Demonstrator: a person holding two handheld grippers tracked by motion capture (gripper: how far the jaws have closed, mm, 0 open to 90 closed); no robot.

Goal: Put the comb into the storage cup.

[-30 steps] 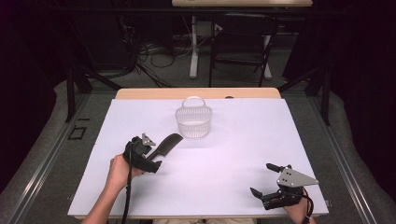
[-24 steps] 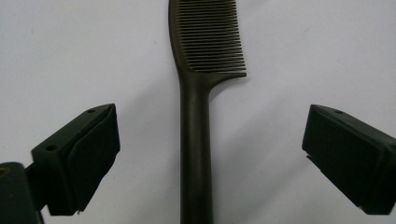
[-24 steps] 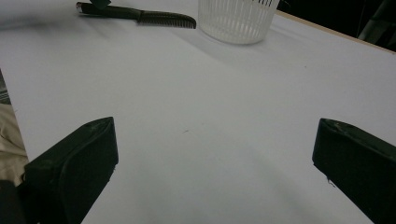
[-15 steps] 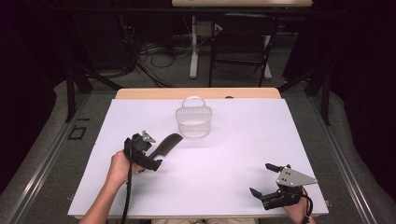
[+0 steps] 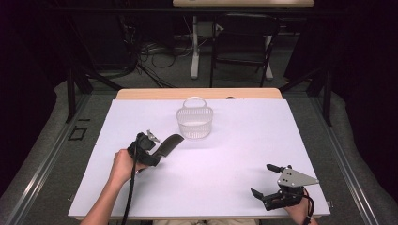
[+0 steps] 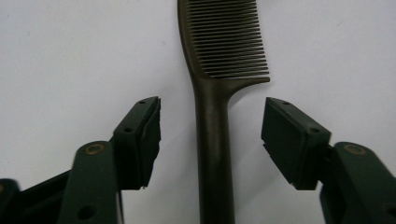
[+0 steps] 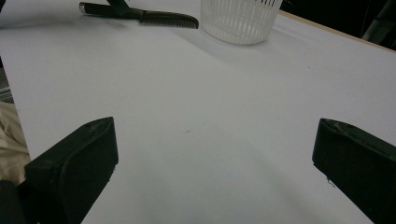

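The left gripper straddles the handle of a dark comb, and its jaws have just been closing in; the pads stand clear of the handle on both sides, so nothing is pinched yet. From above, that gripper sits left of the table's middle with the comb lying flat on the white sheet, teeth pointing toward the far right. The right gripper rests at the near right corner with its jaws spread wide and nothing between them.

By my reckoning the job is barely begun: the comb is lined up but not grasped, and if it is bound for the basket just beyond it, the lift and the drop are both left to do.

The comb is smooth, matte brown-black plastic, with a round, slim handle widening into a curved spine and fine, close teeth. The basket is a small translucent white tub with ribbed, slatted walls and a thin hoop handle. The table cover is plain, flat and unmarked.
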